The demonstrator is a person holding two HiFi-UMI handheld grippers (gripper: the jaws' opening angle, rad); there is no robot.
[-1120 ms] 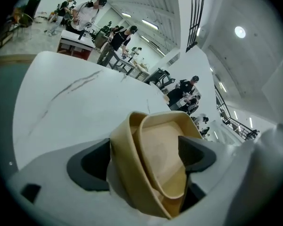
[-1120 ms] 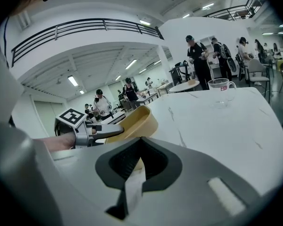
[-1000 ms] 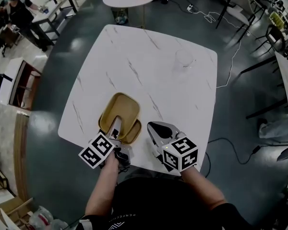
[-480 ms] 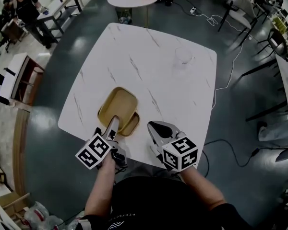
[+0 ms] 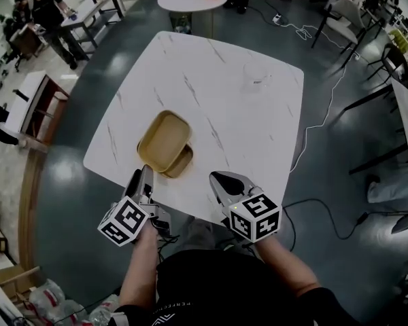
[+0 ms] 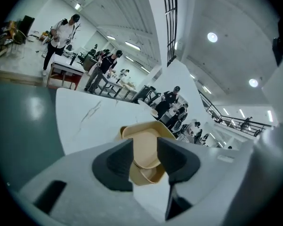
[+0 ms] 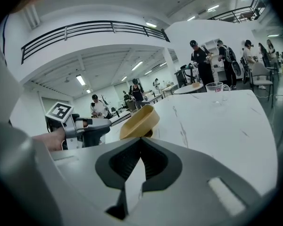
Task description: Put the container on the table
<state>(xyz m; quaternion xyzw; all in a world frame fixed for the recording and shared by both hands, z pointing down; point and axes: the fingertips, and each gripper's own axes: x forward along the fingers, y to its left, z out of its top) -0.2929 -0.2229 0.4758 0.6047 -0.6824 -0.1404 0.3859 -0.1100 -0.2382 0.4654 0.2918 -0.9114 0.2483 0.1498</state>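
Placement stage, seen from the head and both gripper views. The tan container [image 5: 164,141] lay on the white marble table [image 5: 245,134], in its near-left part. It was not flat but tilted, with one side propped on a smaller tan piece [image 5: 182,164] beneath it, so the task appeared all but done. The left gripper [image 5: 141,177] hovered at the near table edge, just short of the container. Its jaws were part-way apart and closing, with nothing between the pads; the container showed only beyond them. The right gripper [image 5: 220,181] hung over the near edge beside it, well apart from the container, with its jaws together and nothing held, apparently idle. Room for movement was ample: the far half of the table carried only a clear glass [image 5: 257,81] near the far-right corner. The nearest limits were the near and left table edges, toward which the tilted container could slide if nudged.
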